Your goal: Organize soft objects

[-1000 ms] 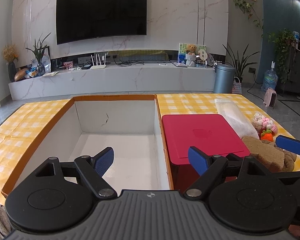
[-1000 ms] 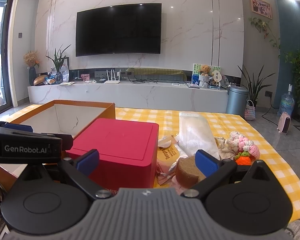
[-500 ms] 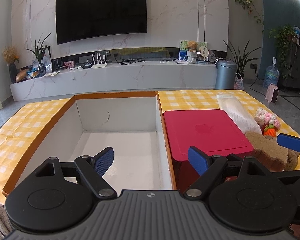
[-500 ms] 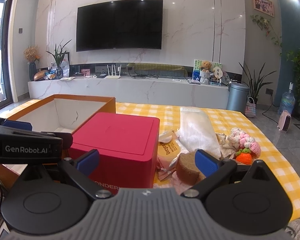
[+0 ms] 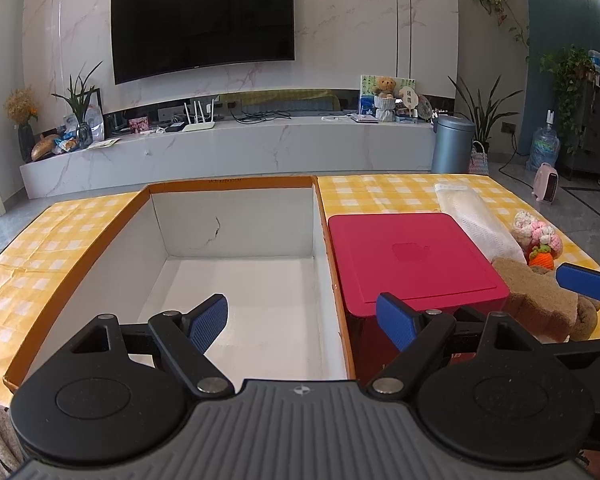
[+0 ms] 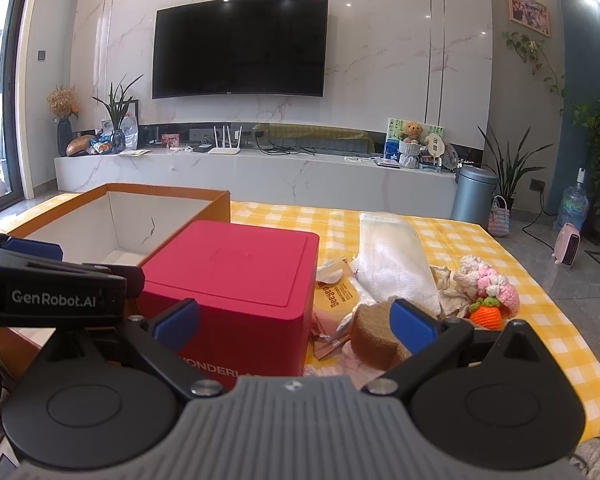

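Soft objects (image 6: 420, 280) lie heaped on the tabletop (image 6: 440, 236) right of the red box (image 6: 236, 276); with both jaws spread and empty, take the near brown plush (image 6: 374, 330) squarely.

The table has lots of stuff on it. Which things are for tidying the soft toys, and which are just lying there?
For the job:
- brown plush toy
- pink and white knitted flowers
- knitted carrot
- white cloth in a bag
- big open box

Just lying about:
- red box
- snack wrappers
- TV
- bin
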Motion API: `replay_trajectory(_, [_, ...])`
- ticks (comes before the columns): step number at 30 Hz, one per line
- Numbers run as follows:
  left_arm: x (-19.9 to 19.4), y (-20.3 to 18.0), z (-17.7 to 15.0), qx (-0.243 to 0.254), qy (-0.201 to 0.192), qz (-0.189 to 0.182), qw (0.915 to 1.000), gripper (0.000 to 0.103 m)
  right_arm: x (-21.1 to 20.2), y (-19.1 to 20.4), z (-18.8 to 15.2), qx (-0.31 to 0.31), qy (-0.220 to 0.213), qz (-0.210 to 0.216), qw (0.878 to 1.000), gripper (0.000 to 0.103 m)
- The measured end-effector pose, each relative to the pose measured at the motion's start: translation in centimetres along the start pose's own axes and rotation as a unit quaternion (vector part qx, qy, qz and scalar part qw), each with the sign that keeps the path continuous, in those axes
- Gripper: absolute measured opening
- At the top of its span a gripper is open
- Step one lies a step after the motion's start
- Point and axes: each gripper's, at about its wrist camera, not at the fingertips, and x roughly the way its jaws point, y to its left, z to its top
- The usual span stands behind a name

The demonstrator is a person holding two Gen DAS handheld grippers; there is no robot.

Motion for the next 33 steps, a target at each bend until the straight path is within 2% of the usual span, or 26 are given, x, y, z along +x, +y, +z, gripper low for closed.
replay_trajectory(14, [0.0,0.0,-0.2,0.001,-0.005,-0.002,1.0000,0.098,-0.2,0.0,-0.1,0.001,-0.007,0.000,1.000,0.100])
replay_trajectory(18, [-0.6,-0.1,0.2,0.002,-0.018,-0.009,0.9998,0.098,-0.5,-0.3,0.2,0.008,-0.017,0.000,1.000,0.100])
replay_trajectory(22, [-1.3,-0.6,1.1,0.009,-0.026,-0.022,0.9994,0.098,-1.1,-0.8,0.8,0.014,-0.026,-0.022,0.999,0.100])
replay_trajectory(27, [-2.1,-1.4,2.5,0.013,-0.038,-0.036,0.9985,0.098,-0.8,-4.1,1.9,0.102,0.019,-0.056,0.993,0.100])
replay_trajectory(33, [-2.0,-2.0,4.0,0.001,-0.027,-0.069,0.9973,0.098,-0.7,-9.9,3.6,0.184,0.043,-0.080,0.979,0.100])
